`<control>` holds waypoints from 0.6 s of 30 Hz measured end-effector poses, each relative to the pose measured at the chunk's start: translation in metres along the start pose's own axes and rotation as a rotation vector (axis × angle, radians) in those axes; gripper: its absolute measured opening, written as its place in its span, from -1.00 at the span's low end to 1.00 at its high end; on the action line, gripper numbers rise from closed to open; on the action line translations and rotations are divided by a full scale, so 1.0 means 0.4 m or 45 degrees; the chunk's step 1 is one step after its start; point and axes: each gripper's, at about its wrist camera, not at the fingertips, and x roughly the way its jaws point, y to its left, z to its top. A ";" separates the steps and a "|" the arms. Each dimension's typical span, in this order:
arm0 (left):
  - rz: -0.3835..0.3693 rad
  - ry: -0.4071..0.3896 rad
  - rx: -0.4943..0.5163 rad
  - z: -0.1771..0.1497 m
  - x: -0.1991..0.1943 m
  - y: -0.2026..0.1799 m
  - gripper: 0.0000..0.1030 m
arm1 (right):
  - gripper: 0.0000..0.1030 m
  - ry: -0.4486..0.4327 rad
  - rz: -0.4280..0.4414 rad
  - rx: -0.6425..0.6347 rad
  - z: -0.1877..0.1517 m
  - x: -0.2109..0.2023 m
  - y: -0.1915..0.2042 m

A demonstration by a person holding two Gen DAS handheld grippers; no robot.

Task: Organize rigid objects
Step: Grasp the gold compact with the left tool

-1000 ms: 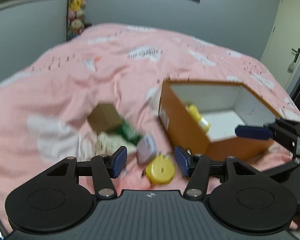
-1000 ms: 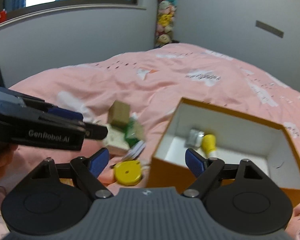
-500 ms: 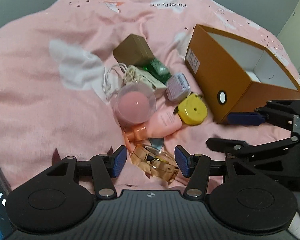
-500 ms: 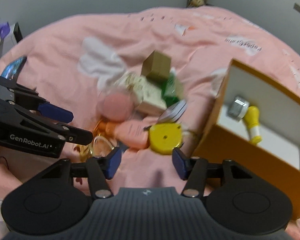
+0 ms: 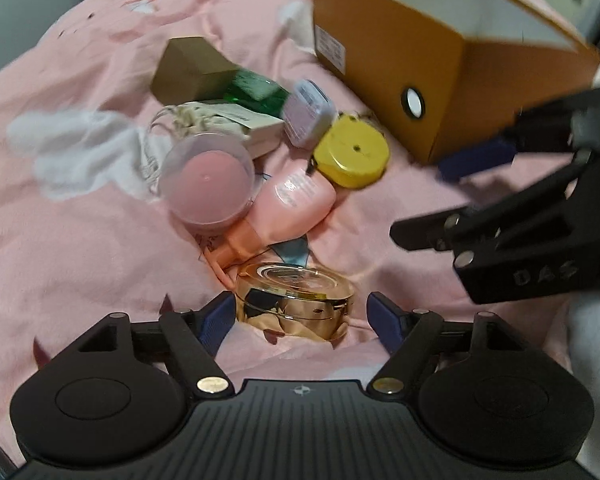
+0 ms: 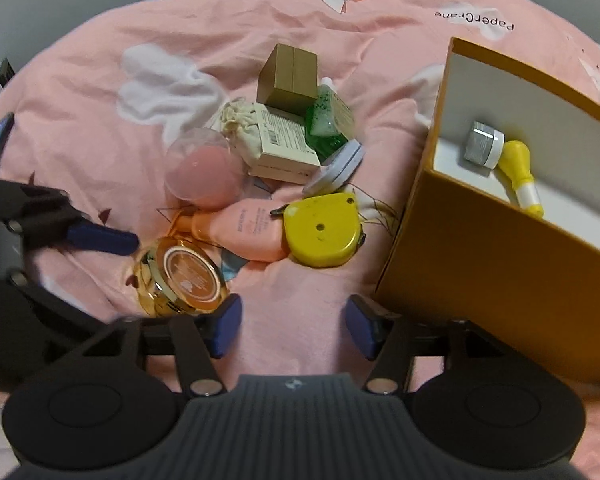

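**Both grippers low over a heap of small things on a pink bed**

The left gripper (image 5: 300, 314) points steeply down at a gold compact (image 5: 294, 300) lying on the pink bedspread (image 5: 80, 240). The compact sits between its blue fingers (image 5: 216, 320); the left pad is just beside the case and the right one stands clear, so nothing is gripped, and the jaws are opening.

The right gripper (image 6: 292, 326) hangs over a bare patch of bedspread near the corner of the orange cardboard box (image 6: 480, 264). Its fingers (image 6: 226, 326) are released with nothing between them, and its jaws are also opening. In the right wrist view the gold compact (image 6: 184, 276) lies just off its left finger, tilted on the cloth.

The rest of the pile lies beyond the compact. A pink lotion tube (image 5: 284, 208) with an orange cap touches a yellow tape measure (image 5: 352, 152). A clear round case holding a pink sponge (image 5: 206, 176) rests against the tube. Behind these are a cream carton (image 6: 284, 148) with a small cloth drawstring pouch (image 6: 240, 132) beside it, a green bottle (image 6: 326, 124), a lilac flat case (image 5: 308, 114) and an olive-brown carton (image 5: 188, 72).

The orange box stands open to the right of the pile. Inside, on its white floor, a small silver-lidded jar (image 6: 482, 144) touches a yellow bulb-shaped item (image 6: 520, 172).
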 end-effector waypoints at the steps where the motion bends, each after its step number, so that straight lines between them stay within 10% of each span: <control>1: 0.017 0.009 0.035 0.003 0.008 -0.010 0.69 | 0.23 -0.004 0.004 0.007 0.000 -0.001 -0.002; 18: 0.107 0.121 0.126 0.032 0.104 -0.027 0.70 | 0.40 0.014 0.042 0.059 0.004 0.015 -0.027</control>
